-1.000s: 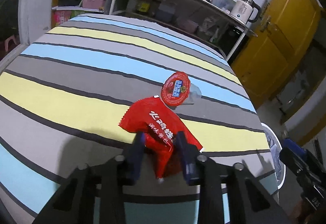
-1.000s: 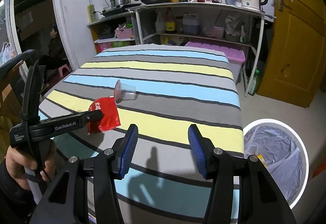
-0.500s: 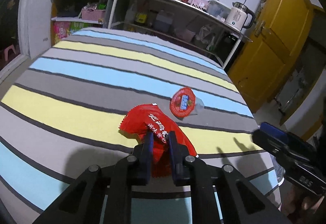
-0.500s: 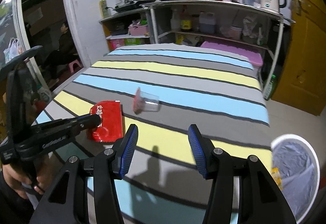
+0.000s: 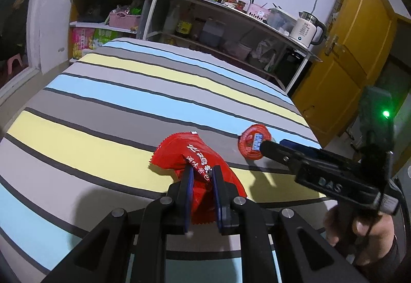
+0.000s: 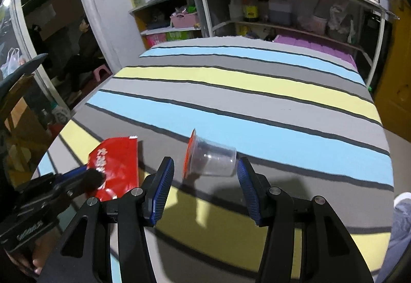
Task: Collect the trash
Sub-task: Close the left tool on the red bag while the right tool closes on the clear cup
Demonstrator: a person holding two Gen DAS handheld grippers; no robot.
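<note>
Red wrapper (image 5: 195, 154) pinched in left hand-held gripper (image 5: 201, 175), cup (image 6: 212, 158) between right's spread fingers (image 6: 163, 180)

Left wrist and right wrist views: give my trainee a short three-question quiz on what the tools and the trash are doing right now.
1. True or false: the left tool is shut on the red sauce packet.
2. Which way does the clear plastic cup with the red foil lid stand? A) upright B) on its side C) upside down
3. Fill in: the right tool is ____, with the cup just beyond its fingertips on the striped tablecloth.

Key: 1 true; 2 B; 3 open
</note>
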